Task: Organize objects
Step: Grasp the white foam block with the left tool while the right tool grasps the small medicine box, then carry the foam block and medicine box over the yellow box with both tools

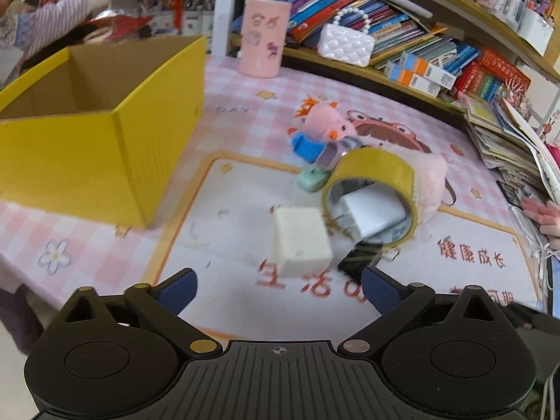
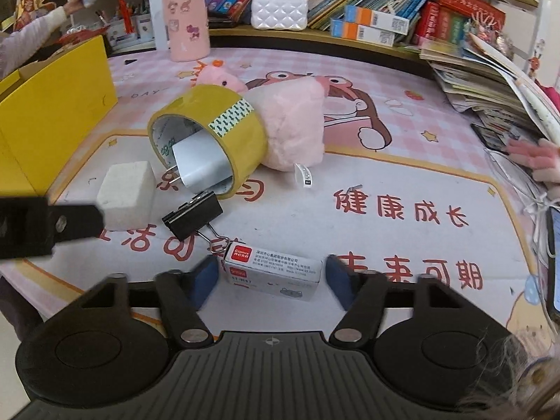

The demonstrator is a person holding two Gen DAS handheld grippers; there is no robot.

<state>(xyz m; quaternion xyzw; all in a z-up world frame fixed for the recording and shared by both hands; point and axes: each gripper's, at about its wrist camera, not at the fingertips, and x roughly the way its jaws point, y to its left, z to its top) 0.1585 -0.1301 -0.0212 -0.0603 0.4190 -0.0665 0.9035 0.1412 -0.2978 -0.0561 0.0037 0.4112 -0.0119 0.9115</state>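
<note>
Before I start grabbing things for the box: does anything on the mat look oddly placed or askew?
Yes. The yellow tape roll is tipped up, leaning against the pink plush, with a white plug charger stuck inside its core, prongs poking out. A black binder clip lies just in front of it. Lifting the tape may drop the charger.

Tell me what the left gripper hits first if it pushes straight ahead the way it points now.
Most likely the white foam block: it lies just ahead of the open left gripper, about centred between the fingers. The yellow tape roll sits beyond it to the right. Depth is hard to judge through the fisheye.
</note>
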